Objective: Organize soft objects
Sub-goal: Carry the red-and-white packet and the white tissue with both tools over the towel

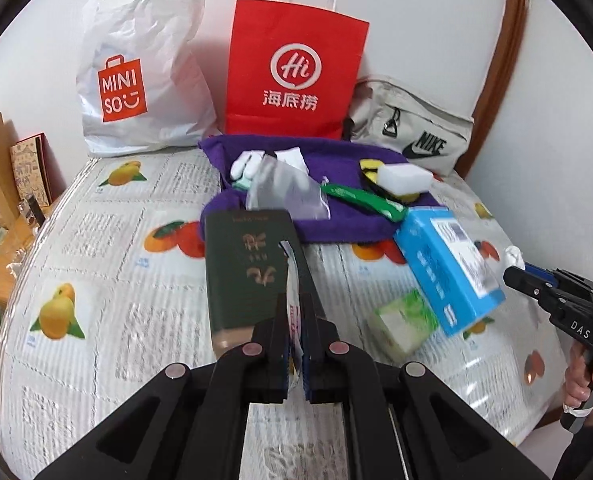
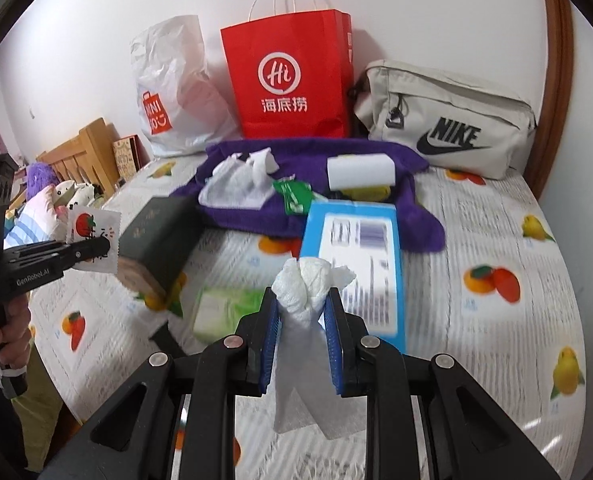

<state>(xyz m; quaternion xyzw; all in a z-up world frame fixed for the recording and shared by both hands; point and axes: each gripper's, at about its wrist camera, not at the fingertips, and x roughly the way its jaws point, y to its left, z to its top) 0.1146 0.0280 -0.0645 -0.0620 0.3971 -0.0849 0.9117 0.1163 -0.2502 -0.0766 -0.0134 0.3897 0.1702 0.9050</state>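
Clamped between our right gripper's blue pads, a crumpled white tissue bunches above the fingertips and trails down behind them, its lower end cut off by the black frame. Our left gripper is pinched tight on a thin sachet; edge-on in its own camera we see only a white sliver, while the right wrist view shows a tomato print, half covered by the finger. Both hover over the fruit-print tablecloth. Below lie a dark green box, a blue box with blurred, unreadable labelling, and a pale green packet partly tucked under it. Farther back, the purple towel carries white cloths, a green wrapper and a white sponge hiding something yellow. Behind stand a white plastic bag, red paper bag and beige pouch.
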